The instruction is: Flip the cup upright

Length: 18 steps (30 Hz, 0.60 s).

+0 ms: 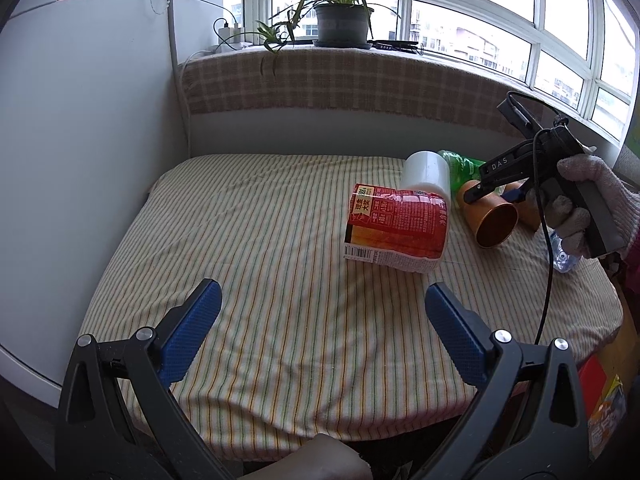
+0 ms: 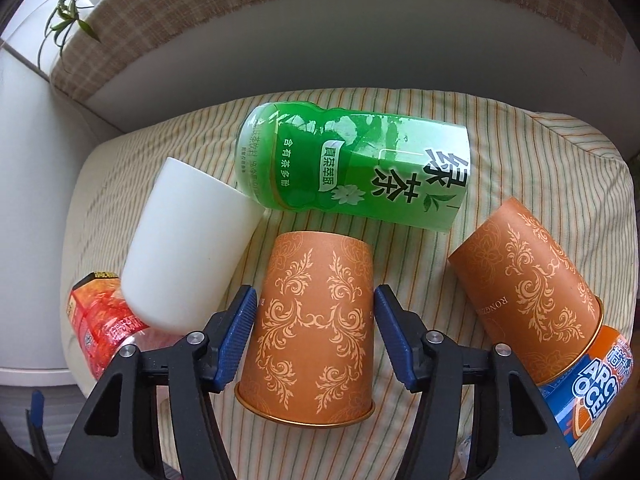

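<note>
Two blue pads of the right gripper (image 2: 314,338) stand either side of a brown patterned paper cup (image 2: 310,326) lying on its side, mouth toward the camera; jaws partly open, left pad at or just beside the cup wall, right pad showing a thin gap; firm contact cannot be told; cup lies on the striped cloth (image 2: 540,152), not upright. Left of it a white cup (image 2: 188,244) leans on a red-labelled bottle (image 2: 102,320); beyond, a green tea bottle (image 2: 352,168) lies on its side, touching the white cup; to the right a second brown cup (image 2: 528,272) lies against an orange and blue bottle (image 2: 584,392). Left gripper (image 1: 320,336): jaws wide open, holding nothing, over the near part of the cloth, well apart from the cups; a gloved hand (image 1: 592,204) holds the right gripper at far right; potted plant (image 1: 340,20) on the far sill.
</note>
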Available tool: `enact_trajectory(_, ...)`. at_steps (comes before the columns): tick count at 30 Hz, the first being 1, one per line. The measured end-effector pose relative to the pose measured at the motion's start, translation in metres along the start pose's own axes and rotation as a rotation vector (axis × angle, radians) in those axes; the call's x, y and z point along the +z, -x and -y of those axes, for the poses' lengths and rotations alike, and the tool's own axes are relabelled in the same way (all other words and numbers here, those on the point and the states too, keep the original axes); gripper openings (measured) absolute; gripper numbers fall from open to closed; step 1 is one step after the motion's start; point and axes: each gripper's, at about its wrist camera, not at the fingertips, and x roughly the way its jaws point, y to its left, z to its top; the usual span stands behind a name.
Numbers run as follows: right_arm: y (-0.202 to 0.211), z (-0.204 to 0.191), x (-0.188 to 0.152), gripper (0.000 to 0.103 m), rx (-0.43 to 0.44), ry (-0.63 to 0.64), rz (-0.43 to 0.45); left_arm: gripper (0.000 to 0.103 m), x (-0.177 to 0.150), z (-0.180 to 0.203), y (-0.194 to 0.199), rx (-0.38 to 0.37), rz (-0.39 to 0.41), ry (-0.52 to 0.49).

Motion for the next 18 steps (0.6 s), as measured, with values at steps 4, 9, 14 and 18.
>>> enact_trajectory(4,0.004,-0.007,-0.005,0.059,-0.011,0.050,0.000,0.103,-0.004,0.001,0.001,-0.019,0.005,-0.026)
enact_trajectory(9,0.016,-0.018,-0.024,0.059,0.012,0.200,0.021,0.103,-0.014,0.007,0.005,0.016,0.049,-0.128)
enact_trajectory(14,0.025,-0.043,-0.060,0.059,0.009,0.466,0.014,0.103,-0.018,0.003,-0.007,0.009,-0.017,-0.149)
enact_trajectory(18,0.024,-0.063,-0.086,0.059,0.021,0.660,-0.026,0.103,-0.020,-0.003,-0.017,-0.039,-0.090,-0.123)
